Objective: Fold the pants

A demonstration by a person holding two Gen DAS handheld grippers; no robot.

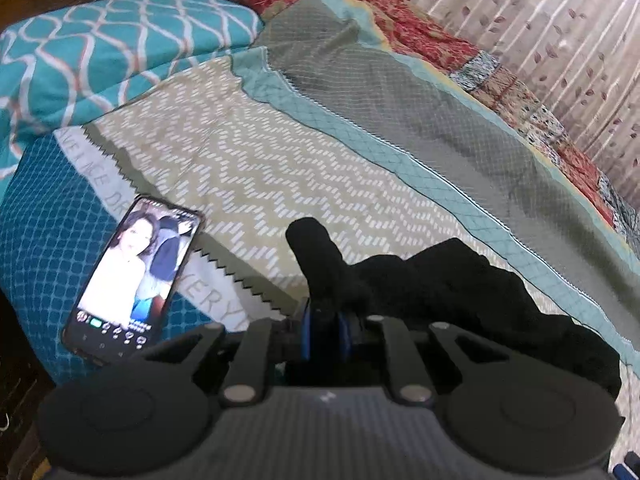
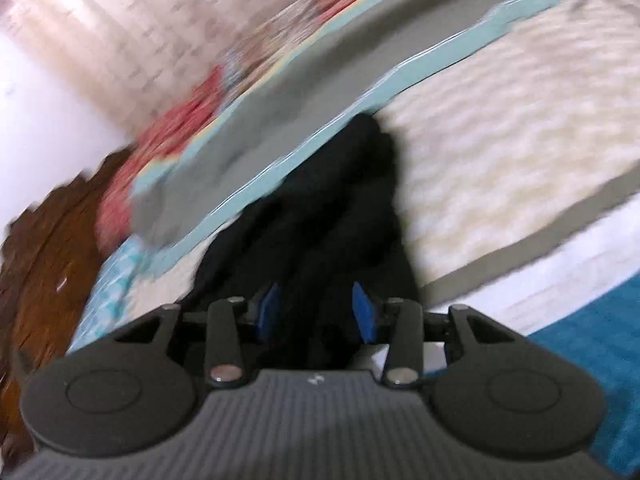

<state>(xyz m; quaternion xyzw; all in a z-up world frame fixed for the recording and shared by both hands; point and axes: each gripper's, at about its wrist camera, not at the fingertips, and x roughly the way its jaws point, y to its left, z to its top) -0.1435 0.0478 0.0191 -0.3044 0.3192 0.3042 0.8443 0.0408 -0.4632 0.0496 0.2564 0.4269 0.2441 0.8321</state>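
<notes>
The black pants [image 1: 460, 280] lie bunched on the bed's beige zigzag cover [image 1: 260, 168], low and right in the left wrist view. My left gripper [image 1: 325, 322] is shut on an edge of them, and a fold of black cloth sticks up above its blue pads [image 1: 306, 332]. The right wrist view is blurred. There the pants [image 2: 340, 200] stretch away from my right gripper [image 2: 316, 312], whose blue pads [image 2: 364, 316] stand apart with black cloth lying loosely between them.
A lit phone [image 1: 132, 276] lies on the bed at the left, close to my left gripper. A teal patterned pillow [image 1: 100, 48] sits at the far left. A red quilt [image 1: 420, 28] and a curtain [image 1: 540, 20] run along the far side. Brown wood [image 2: 48, 248] borders the bed.
</notes>
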